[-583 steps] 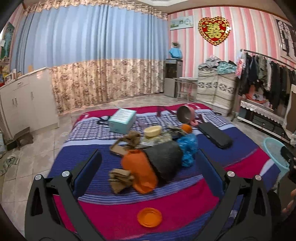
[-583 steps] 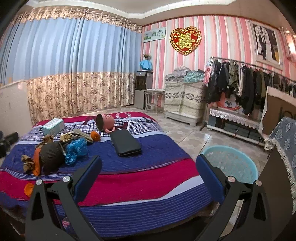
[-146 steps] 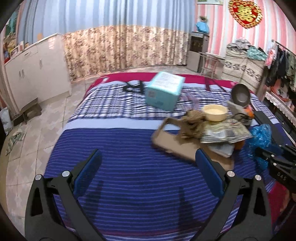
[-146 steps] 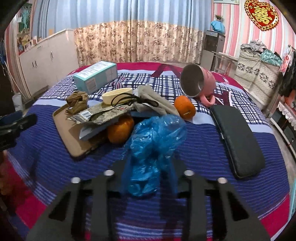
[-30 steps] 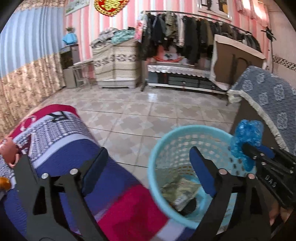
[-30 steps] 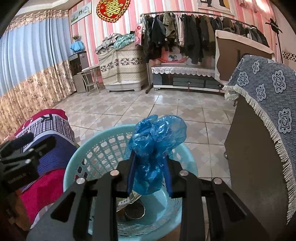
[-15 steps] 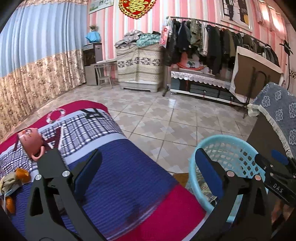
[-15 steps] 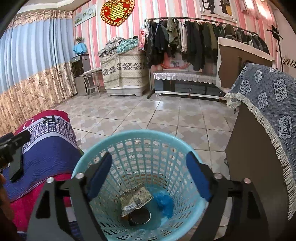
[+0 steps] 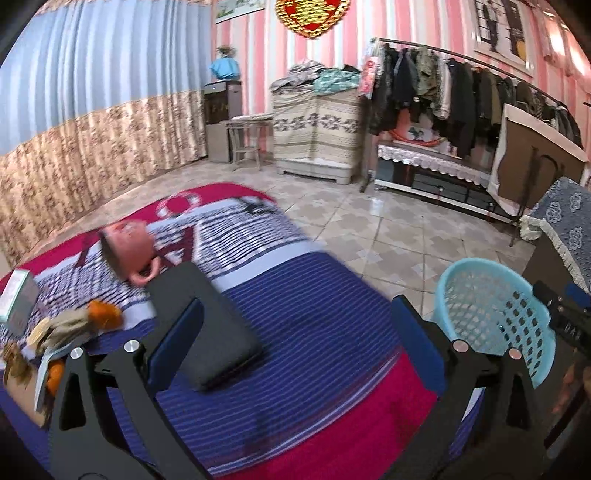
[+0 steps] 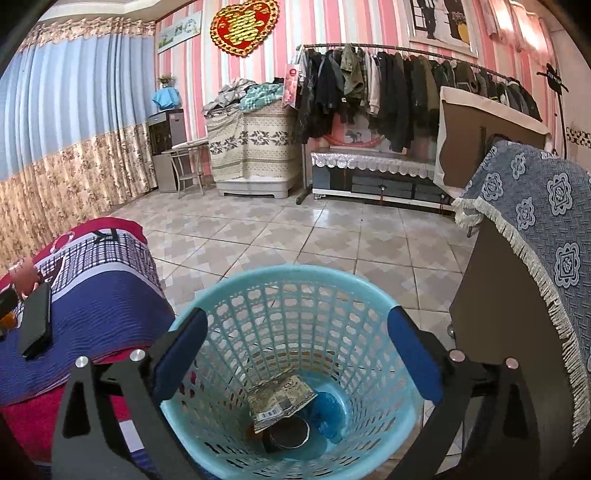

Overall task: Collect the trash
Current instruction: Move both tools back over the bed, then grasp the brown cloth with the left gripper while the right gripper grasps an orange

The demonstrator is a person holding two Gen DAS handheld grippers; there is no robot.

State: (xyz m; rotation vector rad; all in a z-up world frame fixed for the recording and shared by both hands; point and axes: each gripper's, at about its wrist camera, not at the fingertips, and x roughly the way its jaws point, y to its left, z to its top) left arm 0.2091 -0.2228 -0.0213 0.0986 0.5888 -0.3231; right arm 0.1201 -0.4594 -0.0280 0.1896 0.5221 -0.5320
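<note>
**Trash basket and surrounding items**

Blue plastic bag (image 10: pixel 328 410): crumpled, at the bottom of the basket, right of centre, partly under a printed wrapper (image 10: pixel 280 400). A round dark object (image 10: pixel 288 430) lies just in front of the wrapper, touching it.

Turquoise lattice basket (image 10: pixel 295 275): upright on the tiled floor, between the bed and a brown cabinet draped with a blue patterned cloth (image 10: pixel 535 206).

Right gripper (image 10: pixel 297 363): jaws spread wide and empty, held over the basket's mouth, one blue pad at each side of the rim.

Left gripper (image 9: pixel 295 341): jaws likewise parted, holding nothing, over the bed (image 9: pixel 314 306) with its blue and red striped cover.

On the bed: black flat case (image 9: pixel 207 325) beneath the left pad; pink mug (image 9: pixel 127 253) on its side, just beyond the case; orange fruit (image 9: pixel 105 312) and a heap of mixed items (image 9: pixel 48 339) at the far left, blurred; teal box (image 9: pixel 16 299) at the edge.

Background: clothes rail (image 10: pixel 399 85), red heart ornament (image 10: pixel 243 26).
</note>
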